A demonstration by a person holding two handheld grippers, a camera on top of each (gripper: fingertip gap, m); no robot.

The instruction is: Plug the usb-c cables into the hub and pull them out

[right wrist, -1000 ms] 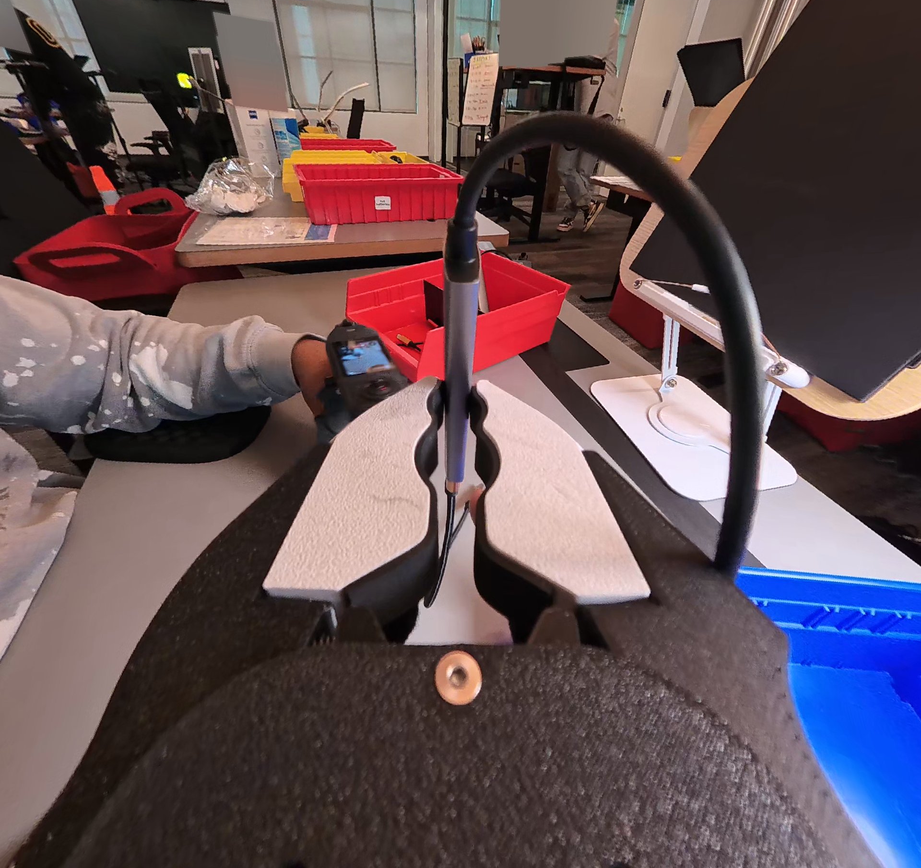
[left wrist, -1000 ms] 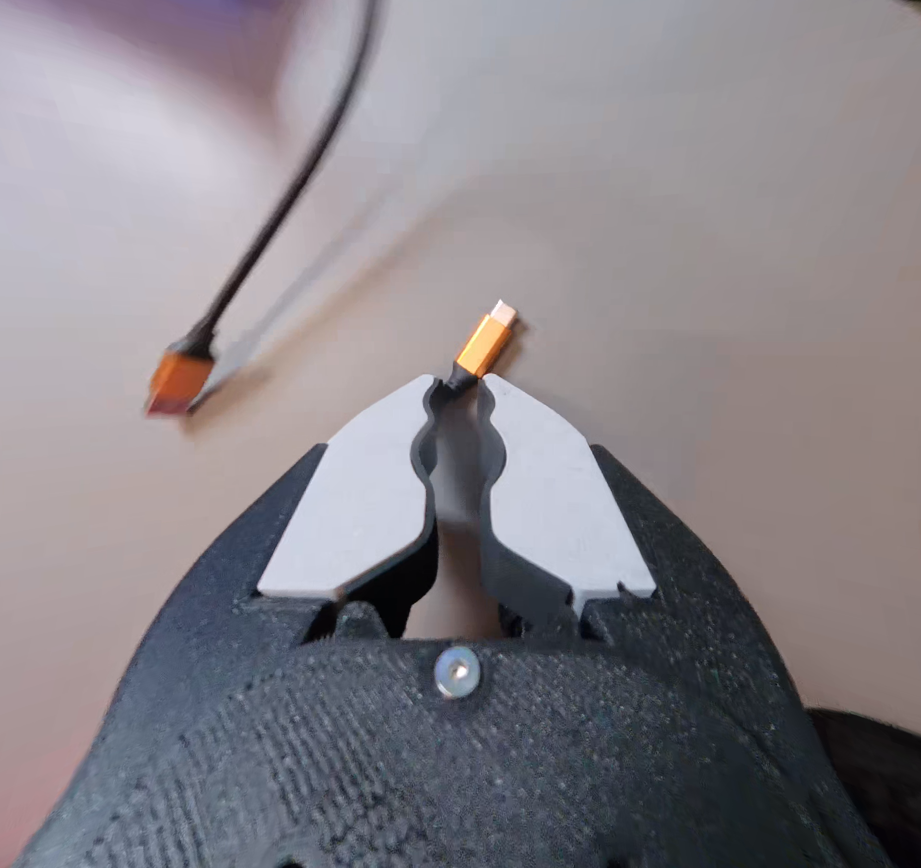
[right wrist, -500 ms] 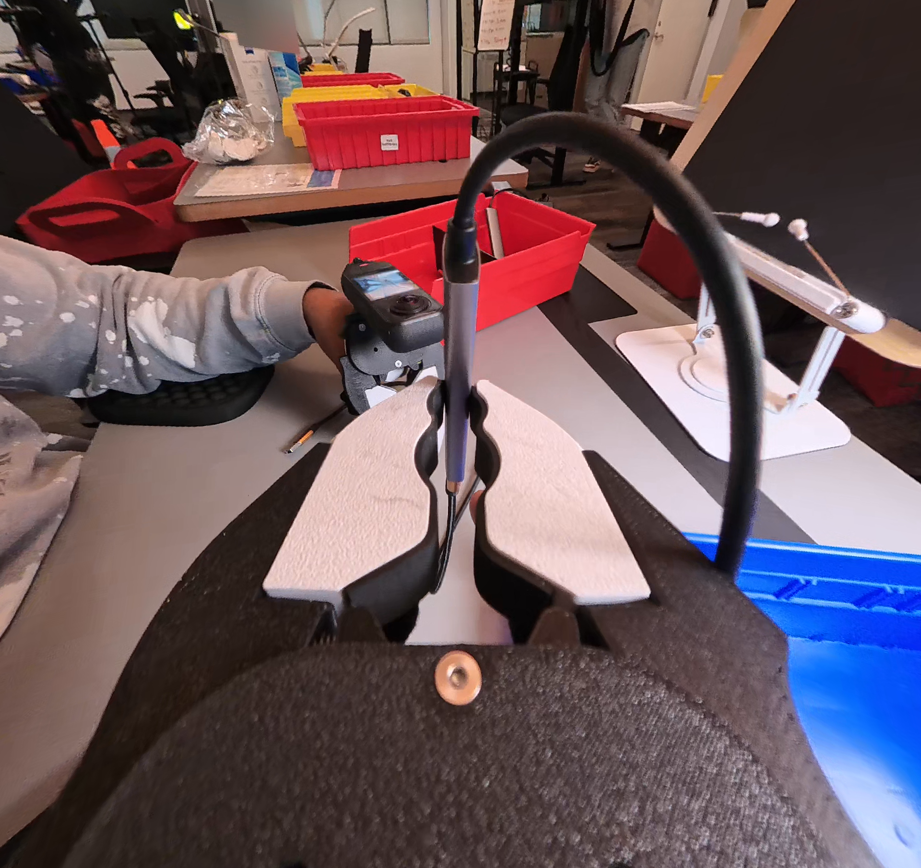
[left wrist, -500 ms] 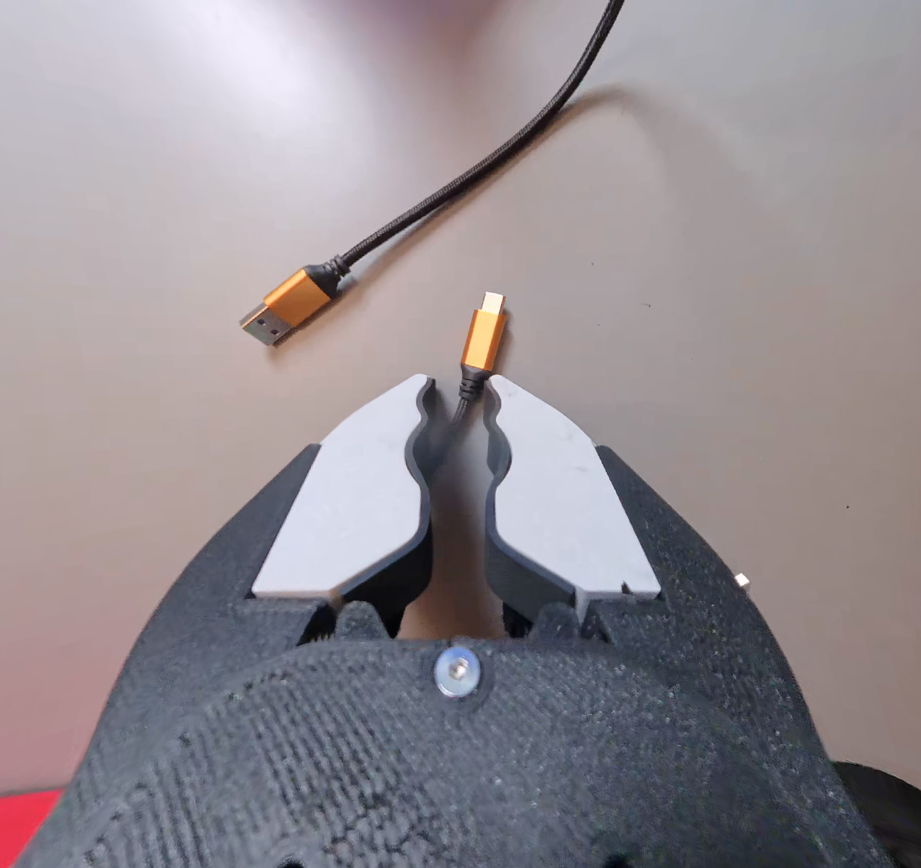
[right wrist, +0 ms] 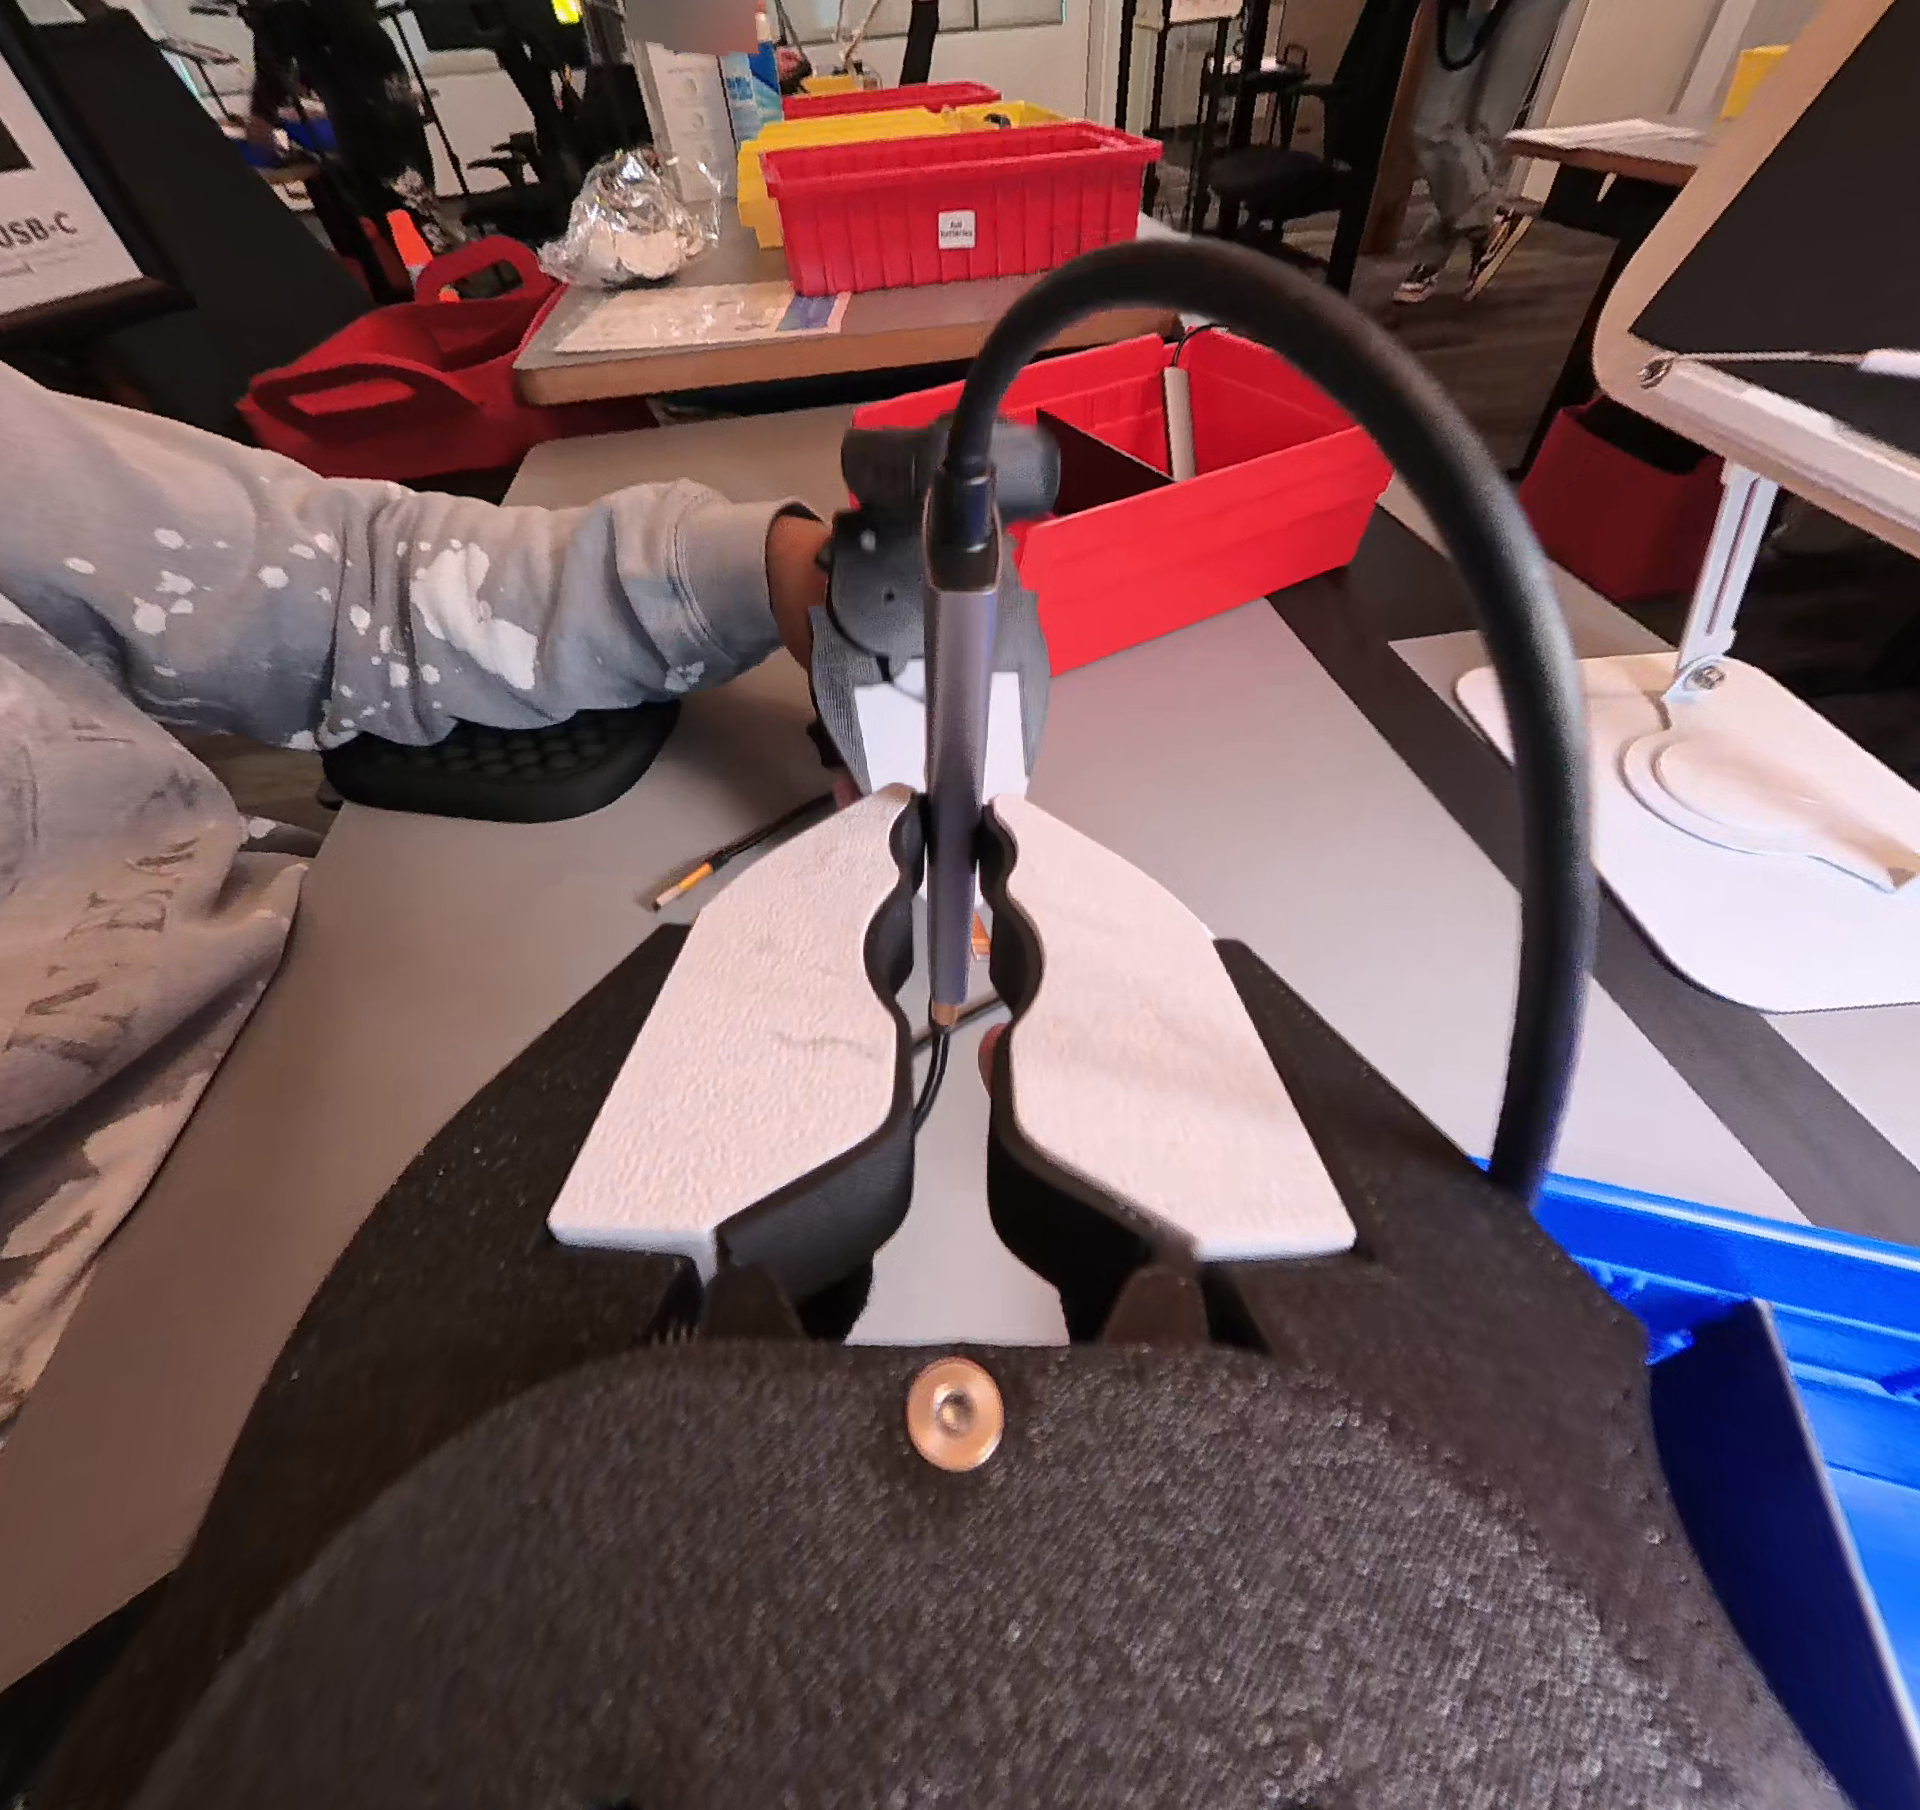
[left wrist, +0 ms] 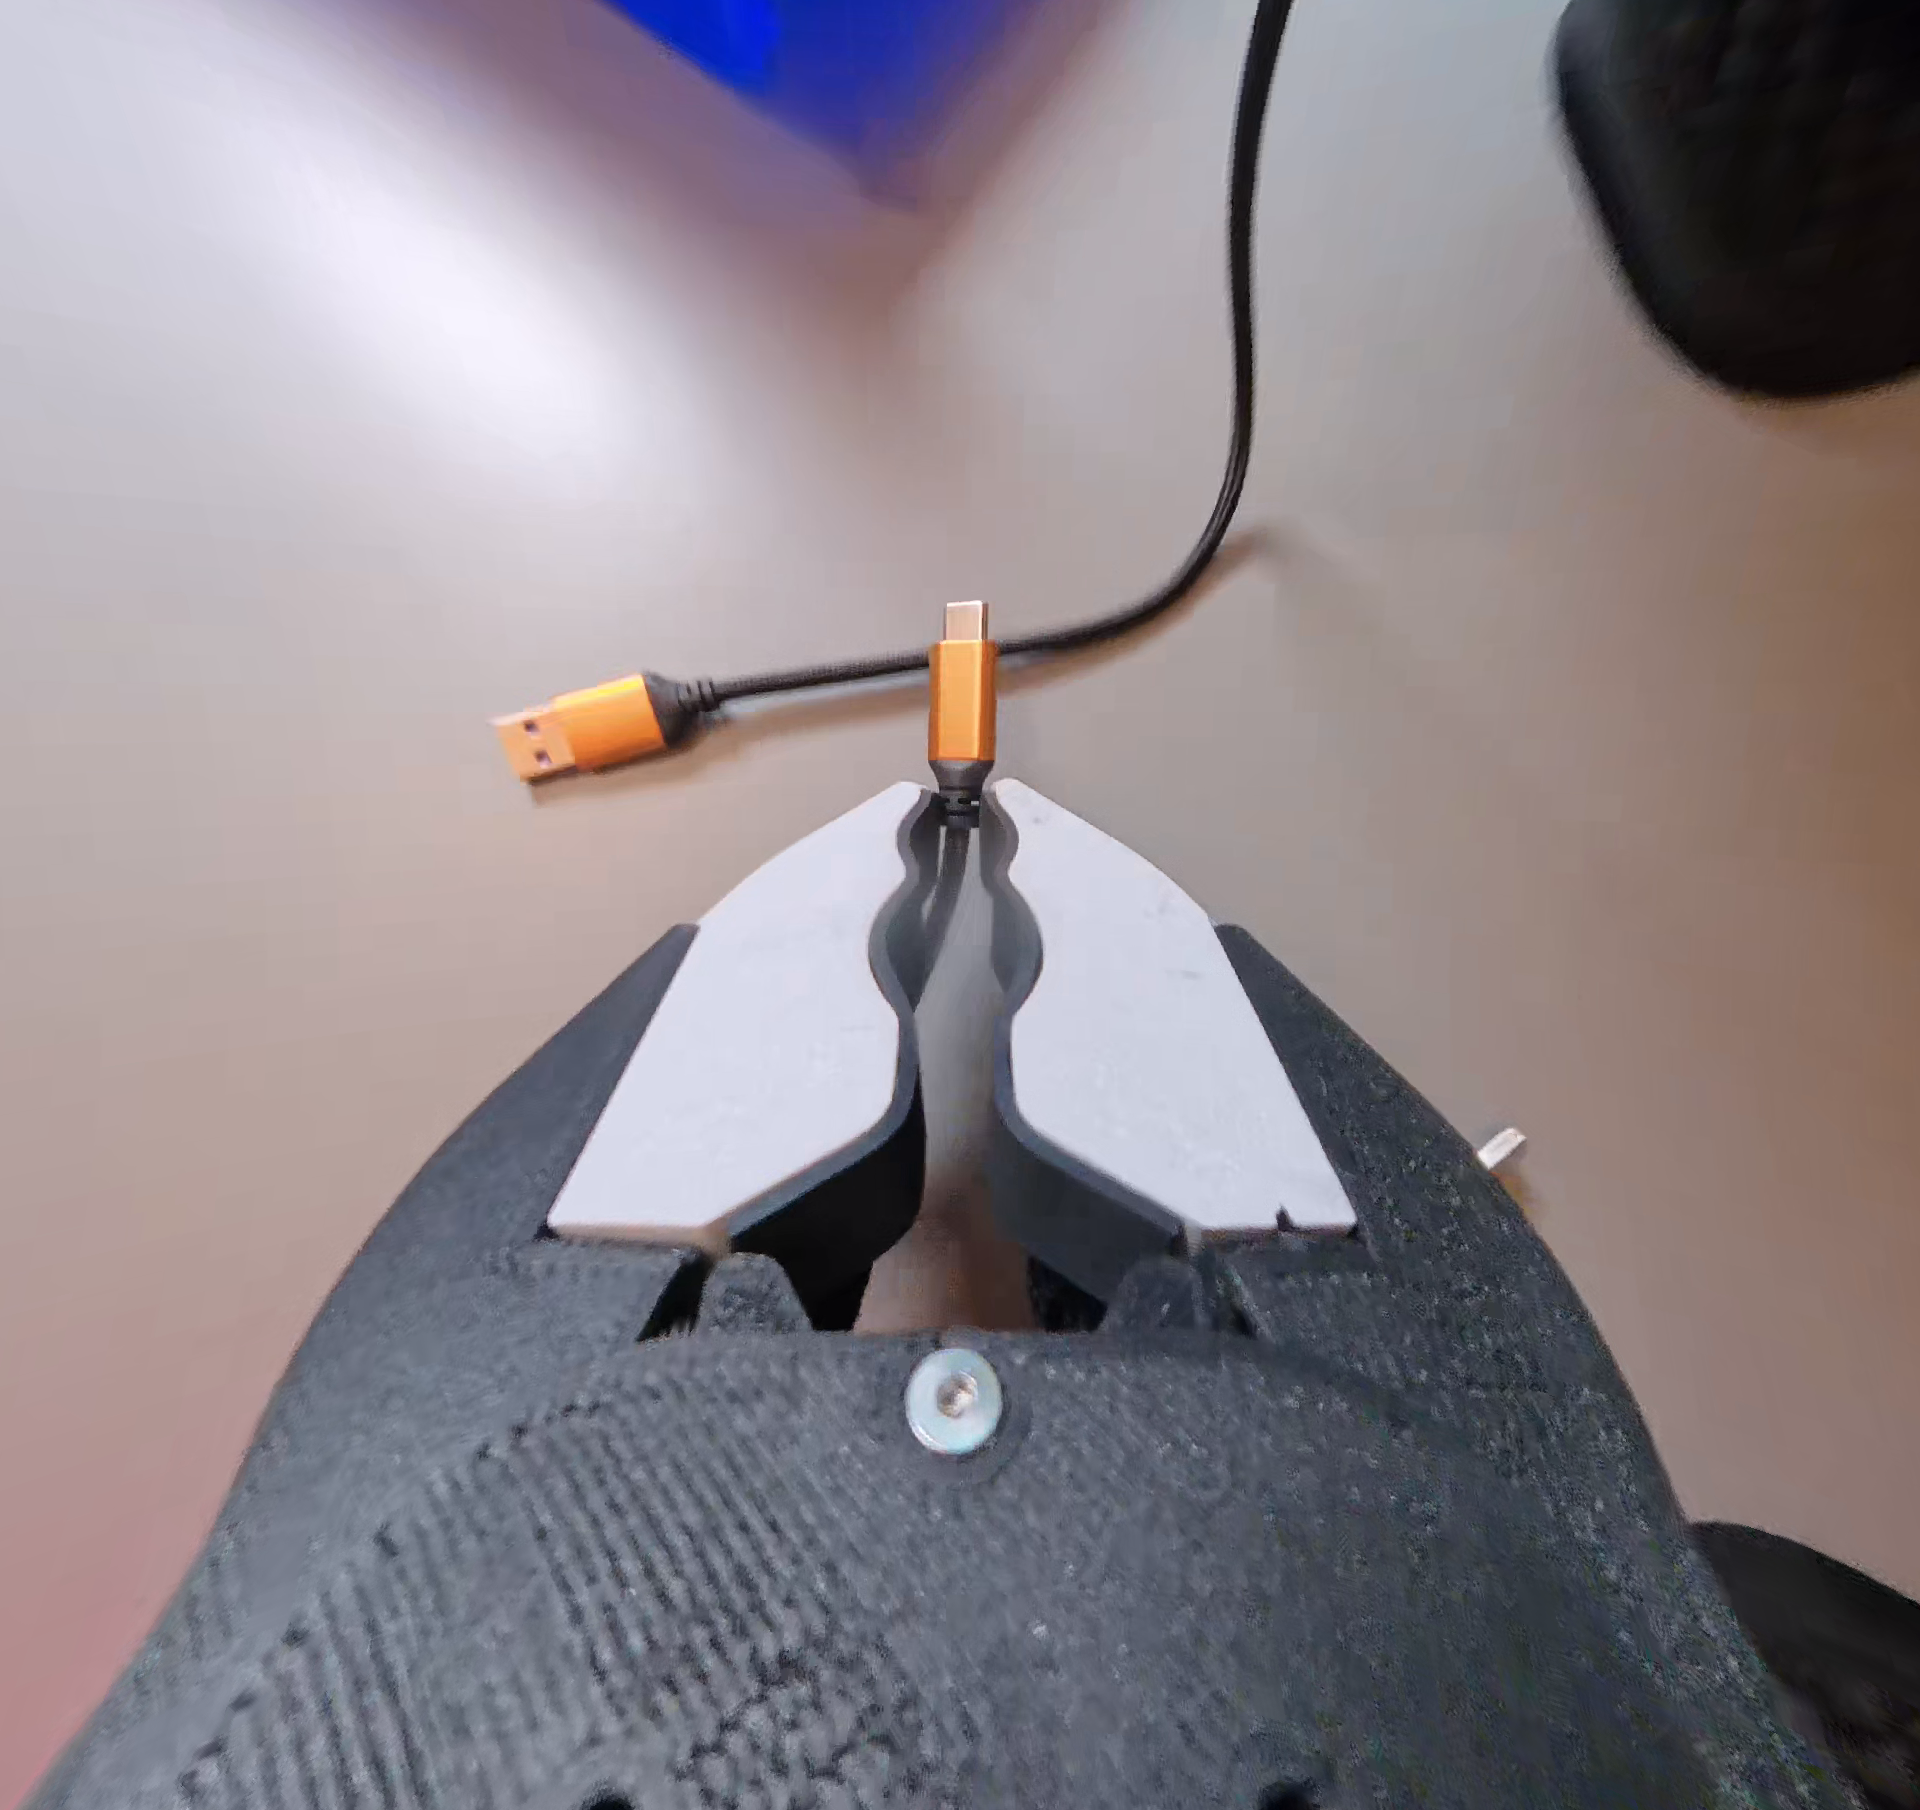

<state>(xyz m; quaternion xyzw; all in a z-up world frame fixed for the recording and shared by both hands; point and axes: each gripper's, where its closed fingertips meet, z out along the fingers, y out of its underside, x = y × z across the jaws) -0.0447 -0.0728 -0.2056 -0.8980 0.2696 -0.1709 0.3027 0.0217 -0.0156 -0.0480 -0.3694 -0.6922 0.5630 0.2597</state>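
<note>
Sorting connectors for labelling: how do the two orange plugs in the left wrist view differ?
The USB-C plug is narrow, with a small rounded tip; the USB-A plug is wider and flat-ended. The USB-C plug stands out from the left gripper, whose fingers pinch its cable; the USB-A plug lies loose on the table. Both have orange shells.

Red divided bin (right wrist: pixel 1195 524) on grey table (right wrist: pixel 1226 804), blue bin (right wrist: pixel 1766 1345) at right, white stand base (right wrist: pixel 1714 825) nearby, black wrist pad (right wrist: pixel 499 763) under sleeve.
</note>
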